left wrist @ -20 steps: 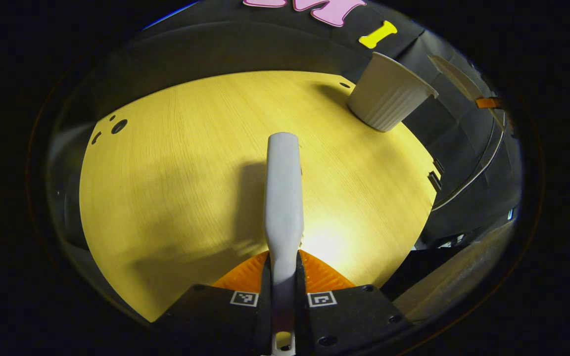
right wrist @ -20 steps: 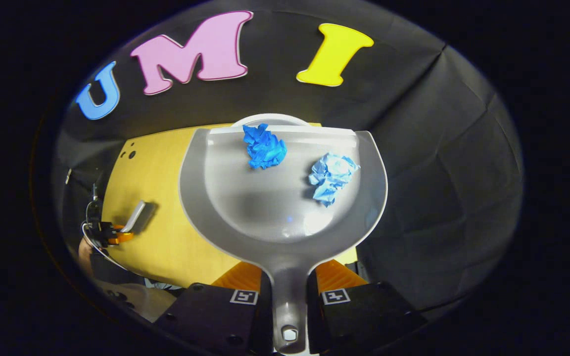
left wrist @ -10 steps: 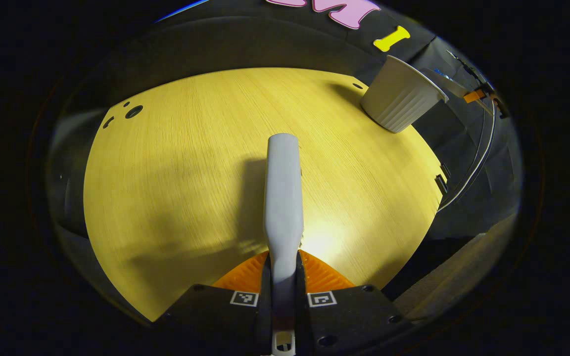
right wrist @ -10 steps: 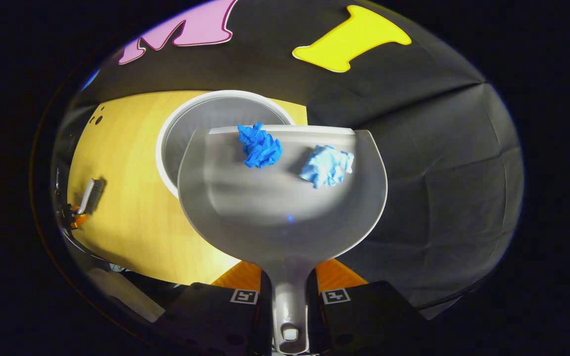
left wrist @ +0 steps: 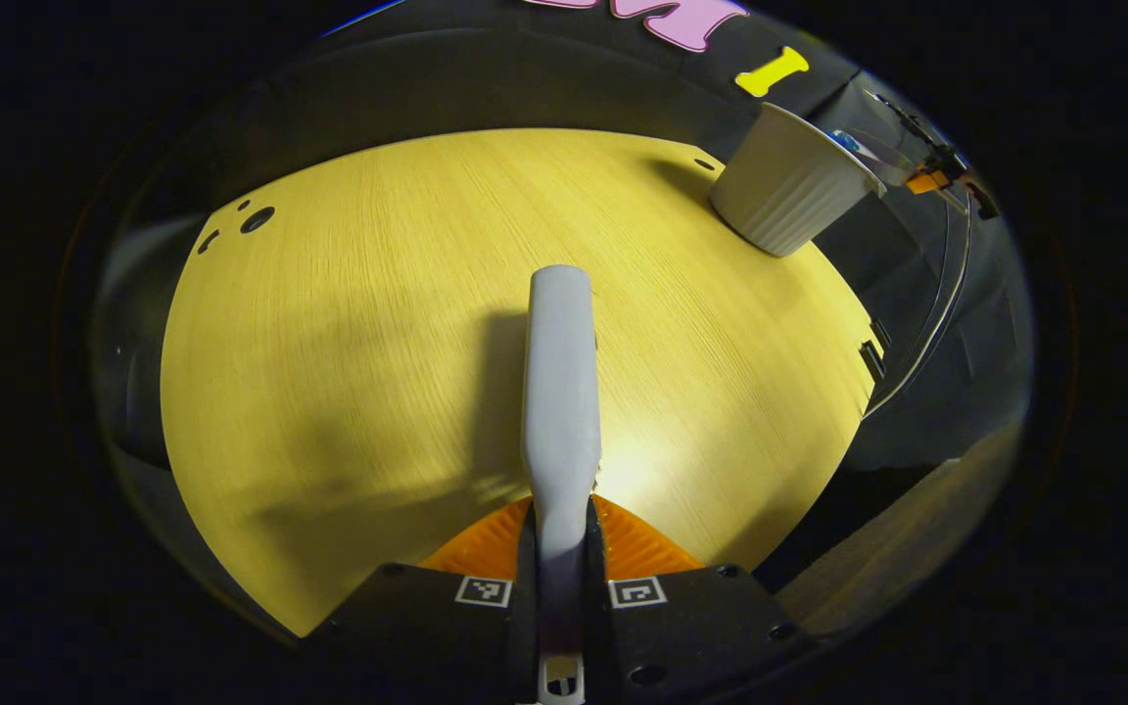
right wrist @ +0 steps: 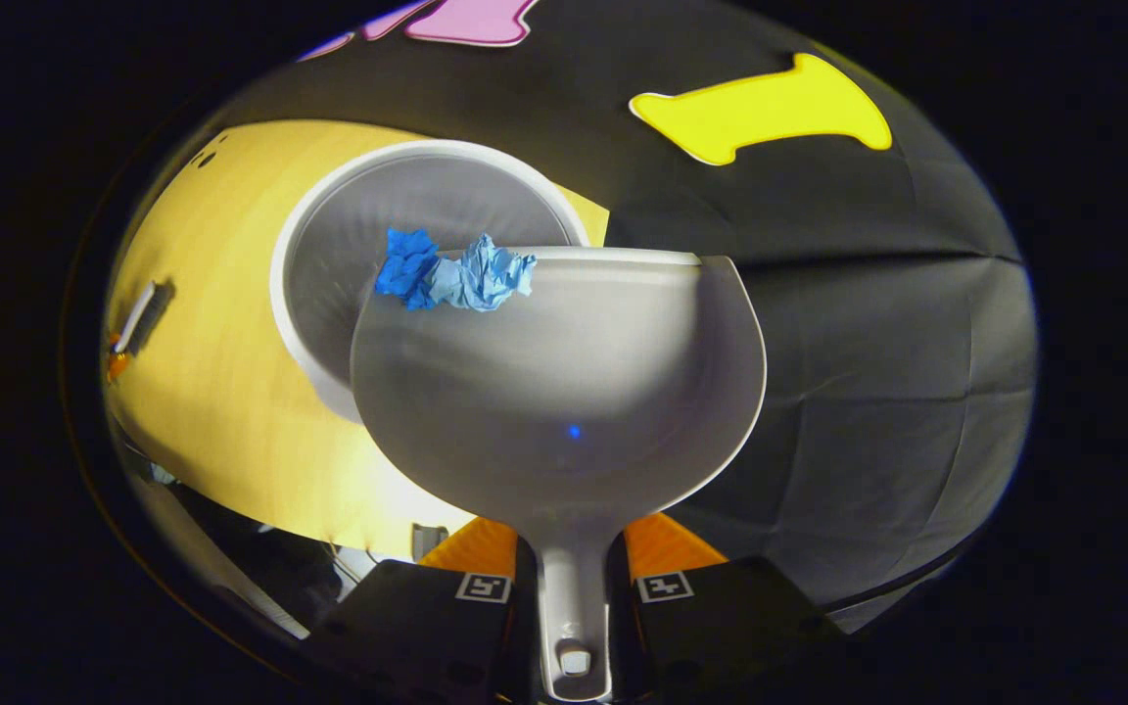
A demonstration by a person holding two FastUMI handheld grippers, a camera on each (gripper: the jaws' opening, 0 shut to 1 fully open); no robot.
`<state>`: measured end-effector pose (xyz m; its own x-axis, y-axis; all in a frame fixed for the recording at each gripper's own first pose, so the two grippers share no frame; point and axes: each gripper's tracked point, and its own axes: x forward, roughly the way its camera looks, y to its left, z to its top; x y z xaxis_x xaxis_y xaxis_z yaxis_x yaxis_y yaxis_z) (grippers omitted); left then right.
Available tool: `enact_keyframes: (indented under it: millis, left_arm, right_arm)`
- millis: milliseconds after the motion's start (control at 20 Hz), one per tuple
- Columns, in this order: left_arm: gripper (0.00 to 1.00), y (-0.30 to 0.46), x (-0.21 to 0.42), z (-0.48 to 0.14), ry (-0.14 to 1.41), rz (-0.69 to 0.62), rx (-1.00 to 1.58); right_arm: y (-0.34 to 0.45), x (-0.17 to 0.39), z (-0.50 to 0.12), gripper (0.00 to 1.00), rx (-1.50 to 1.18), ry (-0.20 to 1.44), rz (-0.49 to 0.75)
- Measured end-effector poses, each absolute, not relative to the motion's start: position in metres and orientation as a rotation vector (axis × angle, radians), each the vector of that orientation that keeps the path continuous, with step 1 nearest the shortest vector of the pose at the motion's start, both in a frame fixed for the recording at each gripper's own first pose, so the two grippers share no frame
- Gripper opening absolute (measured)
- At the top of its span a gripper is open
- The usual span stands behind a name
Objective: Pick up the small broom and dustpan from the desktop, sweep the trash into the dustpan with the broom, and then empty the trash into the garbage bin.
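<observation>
A: Start at the left, taking the garbage bin as the landmark. What's over there?

B: In the left gripper view, the left gripper (left wrist: 561, 563) is clamped on the handle of the small broom (left wrist: 560, 392), both fingers pressing its sides. The broom hangs over the wooden desktop (left wrist: 349, 343), well apart from the white garbage bin (left wrist: 787, 186), which stands at the desktop's far right corner. That hand looks parked, to my eye.

A: And at the bin itself?

B: In the right gripper view, the right gripper (right wrist: 574, 587) is closed tight on the handle of the grey dustpan (right wrist: 564, 392). The pan's front lip sits over the bin's (right wrist: 427, 225) right rim, tipped toward its mouth. The dark blue paper wad (right wrist: 405, 274) and the light blue paper wad (right wrist: 481, 277) are bunched together at the lip's left end, right over the bin's opening.

A: So the step is the emptying. How should it be done well?

B: I'd judge it nearly finished. Keep the lip's left end inside the rim and steepen the tilt gently, so both wads slide off into the bin. Much of the lip hangs outside the bin on the right, so the pan shouldn't roll that way. Crumpled paper is light and may cling; a small shake could free it.
</observation>
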<state>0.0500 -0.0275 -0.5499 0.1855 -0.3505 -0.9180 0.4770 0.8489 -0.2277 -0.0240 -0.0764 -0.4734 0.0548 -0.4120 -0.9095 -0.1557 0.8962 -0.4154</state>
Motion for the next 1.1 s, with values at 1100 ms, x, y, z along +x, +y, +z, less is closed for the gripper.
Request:
enact_keyframes:
  millis: [1100]
  left_arm:
    - [0.22,-0.021,0.032,-0.555,1.257,-0.539,0.097]
  right_arm:
    - [-0.067,0.011,-0.458,0.31,-0.529,1.474,-0.146]
